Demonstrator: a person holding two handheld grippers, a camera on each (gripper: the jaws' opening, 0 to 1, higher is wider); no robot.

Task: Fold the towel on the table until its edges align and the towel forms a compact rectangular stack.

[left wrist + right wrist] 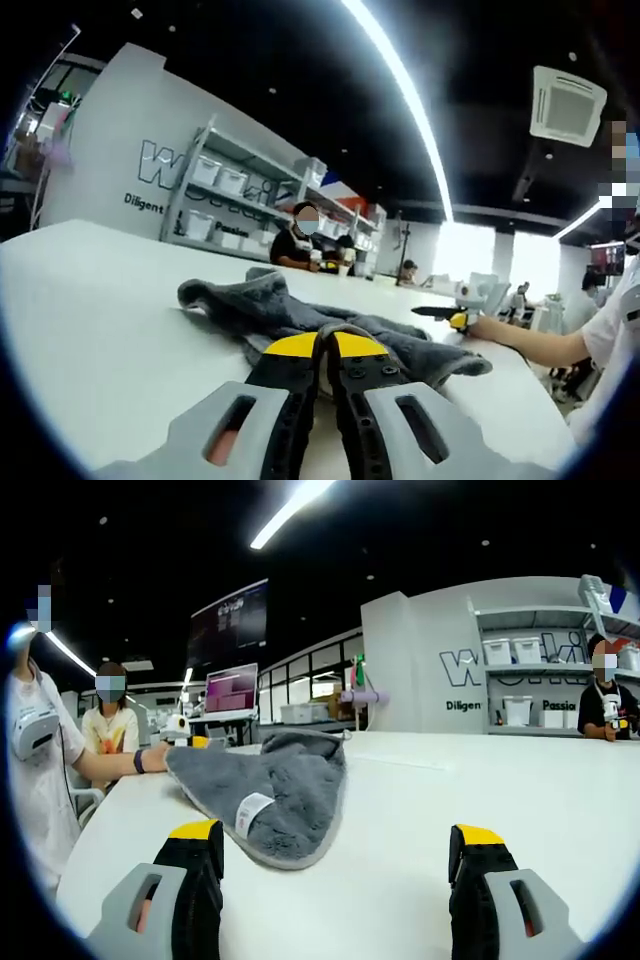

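Note:
A grey towel [270, 305] lies crumpled on the white table [90, 320]. My left gripper [325, 348] sits low on the table with its yellow-tipped jaws shut on a fold of the towel's near edge. In the right gripper view the towel [290, 780] lies spread ahead, with a white label [252, 808] near its front hem. My right gripper [338, 845] stands wide open just short of that hem, holding nothing. The right gripper [447, 316] comes in from the right beyond the towel, in a person's hand. The left gripper [186, 742] shows at the towel's far left corner.
The table's edge [110, 840] runs close on the left, where a person in white stands. Bare tabletop [520, 780] stretches to the right of the towel. Shelves with white bins [225, 185] and seated people are far behind.

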